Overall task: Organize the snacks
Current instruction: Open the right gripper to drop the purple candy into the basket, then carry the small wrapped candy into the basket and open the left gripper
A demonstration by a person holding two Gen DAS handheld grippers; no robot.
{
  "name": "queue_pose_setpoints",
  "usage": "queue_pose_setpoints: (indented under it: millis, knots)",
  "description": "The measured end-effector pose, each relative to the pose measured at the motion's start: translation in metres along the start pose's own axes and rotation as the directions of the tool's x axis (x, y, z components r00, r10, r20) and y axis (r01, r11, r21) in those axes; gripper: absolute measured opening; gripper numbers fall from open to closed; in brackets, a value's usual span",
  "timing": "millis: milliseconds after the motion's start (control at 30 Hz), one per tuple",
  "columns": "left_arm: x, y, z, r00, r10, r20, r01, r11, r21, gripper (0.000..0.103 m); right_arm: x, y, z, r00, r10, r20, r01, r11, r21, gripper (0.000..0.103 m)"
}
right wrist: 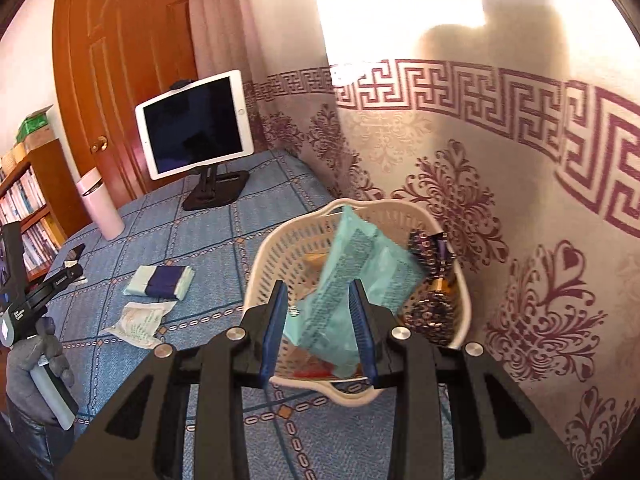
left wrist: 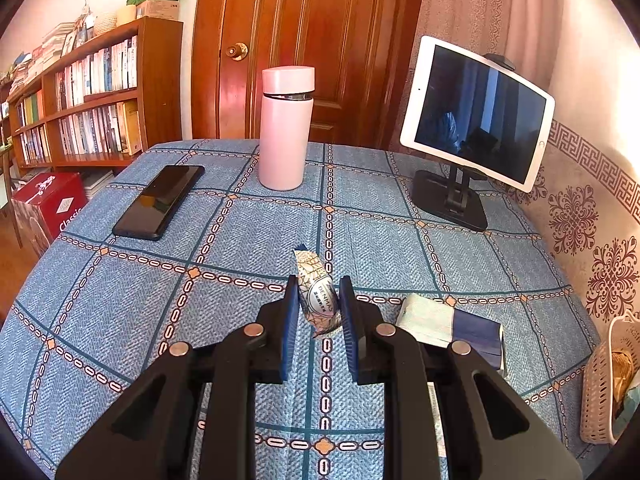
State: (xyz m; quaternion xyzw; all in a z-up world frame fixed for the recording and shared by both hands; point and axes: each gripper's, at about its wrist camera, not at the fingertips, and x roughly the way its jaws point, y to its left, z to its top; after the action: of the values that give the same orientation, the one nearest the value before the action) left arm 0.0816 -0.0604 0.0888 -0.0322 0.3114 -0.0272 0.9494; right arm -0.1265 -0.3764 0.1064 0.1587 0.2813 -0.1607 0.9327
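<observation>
My left gripper [left wrist: 319, 300] has its pads on either side of a small patterned snack packet [left wrist: 318, 294] standing on the blue tablecloth; the pads touch it. A teal and navy packet [left wrist: 456, 330] lies just to its right. My right gripper [right wrist: 320, 312] is over the cream basket [right wrist: 260, 268] by the wall, its jaws parted, with a teal snack packet [right wrist: 352, 276] between them, blurred and tilted into the basket. The basket also holds a dark patterned packet [right wrist: 430, 280] and orange ones. A white packet [right wrist: 138, 322] and the teal and navy packet [right wrist: 160, 280] lie on the cloth left of the basket.
A pink thermos [left wrist: 285, 128], a black phone [left wrist: 160, 200] and a tablet on a black stand [left wrist: 476, 116] stand at the far side of the table. The basket [left wrist: 600, 392] sits at the table's right edge by the patterned wall. A bookshelf [left wrist: 80, 96] and door lie beyond.
</observation>
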Motion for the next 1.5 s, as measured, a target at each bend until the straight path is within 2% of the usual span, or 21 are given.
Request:
queue_pose_setpoints:
  millis: [200, 367, 433, 567, 733, 867, 933, 1033, 1167, 1300, 1333, 1400, 1500]
  knots:
    - [-0.001, -0.016, -0.01, 0.999, -0.034, 0.021, 0.033, 0.997, 0.068, 0.02, 0.008, 0.009, 0.004, 0.998, 0.054, -0.023, -0.054, 0.998, -0.012, 0.032]
    - [0.002, -0.037, -0.019, 0.997, -0.077, -0.016, 0.079, 0.991, 0.106, 0.02, -0.009, -0.004, 0.001, 1.0, 0.026, -0.016, -0.027, 0.998, -0.051, 0.032]
    - [-0.002, -0.044, -0.02, 0.995, -0.097, -0.011, 0.097, 0.989, 0.107, 0.02, -0.019, -0.009, -0.002, 1.0, 0.016, -0.003, -0.017, 0.999, -0.046, 0.032]
    - [-0.011, -0.062, -0.027, 0.991, -0.137, -0.004, 0.135, 0.976, 0.171, 0.02, -0.036, -0.016, -0.01, 1.0, 0.016, 0.015, -0.016, 1.0, -0.019, 0.032]
    - [-0.022, -0.085, -0.032, 0.971, -0.235, -0.051, 0.24, 0.952, 0.192, 0.02, -0.048, -0.019, -0.026, 1.0, 0.016, 0.019, -0.016, 1.0, 0.01, 0.033]
    - [-0.039, -0.11, -0.037, 0.951, -0.299, -0.076, 0.308, 0.915, 0.262, 0.02, -0.043, -0.017, -0.034, 1.0, 0.019, 0.008, -0.019, 0.999, 0.038, 0.033]
    - [-0.05, -0.121, -0.035, 0.937, -0.341, -0.079, 0.349, 0.889, 0.295, 0.02, -0.04, -0.015, -0.035, 1.0, 0.018, 0.012, -0.018, 0.999, 0.045, 0.033]
    - [-0.067, -0.142, -0.028, 0.901, -0.427, -0.079, 0.428, 0.841, 0.33, 0.02, -0.039, -0.013, -0.034, 1.0, 0.011, 0.015, -0.012, 0.999, 0.047, 0.033]
    - [-0.082, -0.172, -0.025, 0.837, -0.54, -0.085, 0.531, 0.766, 0.362, 0.02, -0.041, -0.012, -0.031, 1.0, -0.007, 0.022, 0.006, 0.999, 0.039, 0.033]
    - [-0.084, -0.2, -0.029, 0.777, -0.612, -0.149, 0.619, 0.698, 0.361, 0.02, -0.042, -0.015, -0.03, 0.999, -0.026, 0.025, 0.025, 0.998, 0.049, 0.034]
    - [-0.084, -0.207, -0.031, 0.766, -0.622, -0.161, 0.632, 0.683, 0.366, 0.02, -0.042, -0.016, -0.03, 0.999, -0.032, 0.023, 0.031, 0.998, 0.049, 0.035]
    - [-0.081, -0.22, -0.036, 0.759, -0.627, -0.177, 0.64, 0.667, 0.382, 0.02, -0.041, -0.016, -0.031, 0.999, -0.042, 0.018, 0.041, 0.998, 0.049, 0.036]
    - [-0.074, -0.237, -0.044, 0.738, -0.638, -0.22, 0.667, 0.639, 0.382, 0.02, -0.039, -0.017, -0.031, 0.998, -0.054, 0.014, 0.053, 0.997, 0.05, 0.036]
